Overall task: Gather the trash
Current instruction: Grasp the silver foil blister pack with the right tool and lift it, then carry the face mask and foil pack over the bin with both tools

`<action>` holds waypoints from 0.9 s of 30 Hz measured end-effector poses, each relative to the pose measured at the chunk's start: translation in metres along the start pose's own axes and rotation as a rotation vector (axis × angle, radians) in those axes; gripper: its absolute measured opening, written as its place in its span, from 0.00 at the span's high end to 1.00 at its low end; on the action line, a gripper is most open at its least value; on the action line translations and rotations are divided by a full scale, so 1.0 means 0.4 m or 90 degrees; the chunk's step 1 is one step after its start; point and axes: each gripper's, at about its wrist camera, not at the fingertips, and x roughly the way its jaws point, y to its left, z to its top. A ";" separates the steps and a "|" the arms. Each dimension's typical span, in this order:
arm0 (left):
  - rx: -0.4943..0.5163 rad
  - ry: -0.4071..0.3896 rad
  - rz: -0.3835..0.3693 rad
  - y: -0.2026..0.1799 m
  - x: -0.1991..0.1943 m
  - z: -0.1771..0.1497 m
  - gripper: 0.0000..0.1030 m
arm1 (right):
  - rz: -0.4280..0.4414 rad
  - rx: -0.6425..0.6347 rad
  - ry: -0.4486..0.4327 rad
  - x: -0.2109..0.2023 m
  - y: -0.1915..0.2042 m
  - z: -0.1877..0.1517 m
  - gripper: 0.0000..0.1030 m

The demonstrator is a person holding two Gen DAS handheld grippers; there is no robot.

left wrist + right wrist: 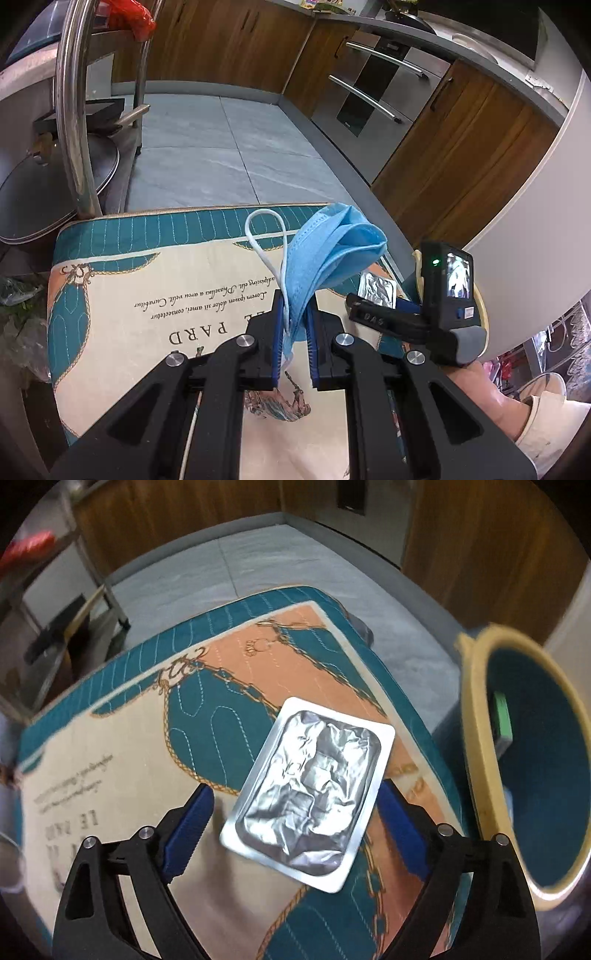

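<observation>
A crumpled blue face mask (332, 251) with a white ear loop stands up out of my left gripper (295, 306), which is shut on its lower edge above the patterned teal and cream cushion (147, 295). A flat silver foil pack (310, 794) lies on the cushion (147, 768). My right gripper (295, 794) is open wide and points down over the pack, one finger on each side; the left finger (192, 823) stands clear of it. In the left wrist view the right gripper (373, 306) and the foil pack (376, 290) sit just right of the mask.
A bin with a yellow rim (476, 716) and teal inside stands right of the cushion, with a green item (502, 716) in it. A metal rack (74, 110) with pan lids is at the left. Wooden cabinets and an oven (373, 88) line the tiled floor. A person's slippered foot (546, 417) is at lower right.
</observation>
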 end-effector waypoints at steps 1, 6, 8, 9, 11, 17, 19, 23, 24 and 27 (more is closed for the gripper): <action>-0.003 -0.003 -0.004 0.000 -0.001 0.002 0.90 | -0.005 -0.024 -0.005 0.003 0.012 -0.002 0.13; 0.003 -0.010 -0.003 -0.012 0.003 0.009 0.90 | 0.008 -0.101 -0.038 -0.004 0.045 -0.024 0.24; 0.005 -0.009 -0.003 -0.017 0.007 0.009 0.90 | 0.018 -0.123 -0.039 -0.013 0.050 -0.029 0.28; 0.005 -0.009 -0.003 -0.018 0.007 0.006 0.90 | 0.021 -0.135 -0.039 -0.016 0.052 -0.031 0.30; 0.005 -0.008 -0.001 -0.018 0.010 0.005 0.90 | 0.038 -0.158 -0.034 -0.020 0.054 -0.034 0.32; 0.013 -0.008 0.026 -0.019 0.016 0.002 0.90 | 0.099 -0.172 -0.048 -0.081 0.026 -0.068 0.32; 0.012 -0.004 0.031 -0.020 0.021 -0.001 0.90 | 0.126 -0.171 -0.056 -0.113 0.010 -0.081 0.32; 0.018 0.004 0.043 -0.027 0.034 -0.007 0.90 | 0.168 -0.174 -0.079 -0.179 -0.005 -0.090 0.33; 0.020 0.005 0.048 -0.030 0.037 -0.009 0.90 | 0.179 -0.174 -0.087 -0.202 -0.014 -0.093 0.33; 0.025 0.007 0.053 -0.039 0.038 -0.016 0.89 | 0.202 -0.172 -0.105 -0.250 -0.040 -0.095 0.33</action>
